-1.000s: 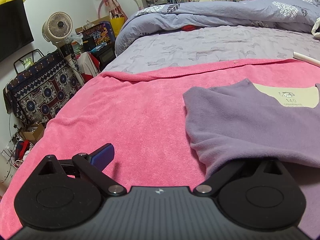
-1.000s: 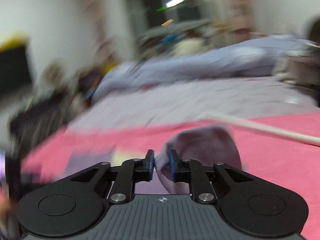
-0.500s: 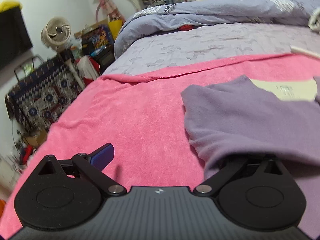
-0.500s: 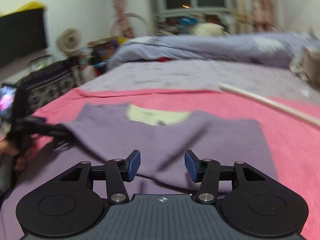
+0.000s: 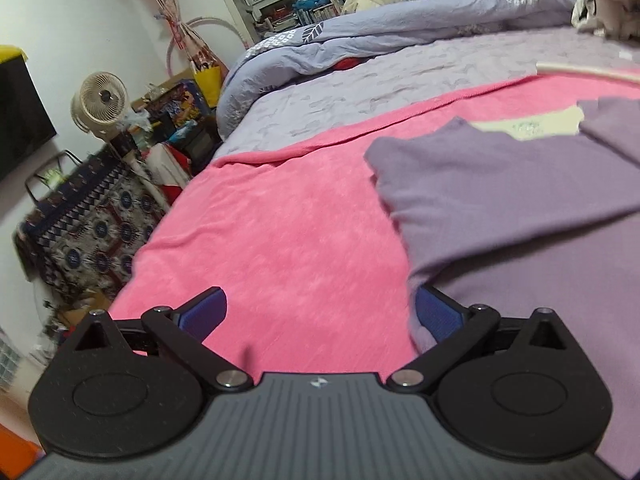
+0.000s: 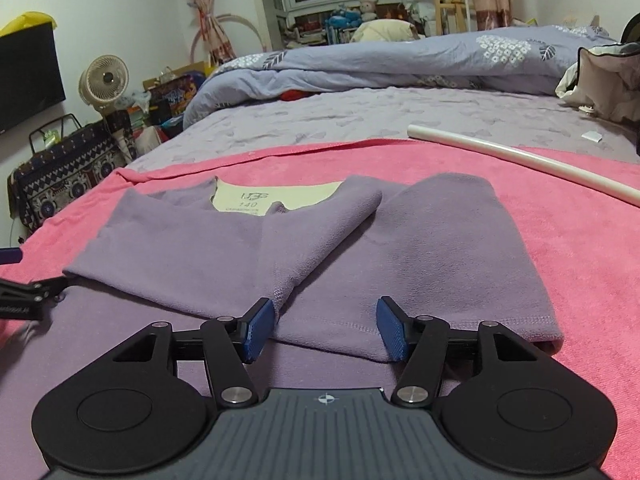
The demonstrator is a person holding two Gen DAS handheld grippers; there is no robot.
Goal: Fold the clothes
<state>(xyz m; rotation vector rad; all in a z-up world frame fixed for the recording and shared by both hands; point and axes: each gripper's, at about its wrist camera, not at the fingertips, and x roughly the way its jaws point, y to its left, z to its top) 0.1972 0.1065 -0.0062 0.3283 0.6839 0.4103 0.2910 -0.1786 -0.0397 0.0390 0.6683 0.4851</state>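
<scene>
Left gripper (image 5: 318, 312) jaws wide | right gripper (image 6: 326, 330) jaws wide, over purple top (image 6: 400, 240)

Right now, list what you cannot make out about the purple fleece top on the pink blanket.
- Purple fleece top: its near hem is hidden in both wrist views by the gripper bodies.
- Its right side: cut off by the left wrist view's edge.
- Small print on the cream neck label: too small to read.
- Left gripper: mostly cut off at the right wrist view's edge.

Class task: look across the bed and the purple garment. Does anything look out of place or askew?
Yes. A white tube lies slantwise across the pink blanket, unrelated to folding. On the purple top, the folded-in sleeve lies diagonally, askew against the straighter right fold.
</scene>
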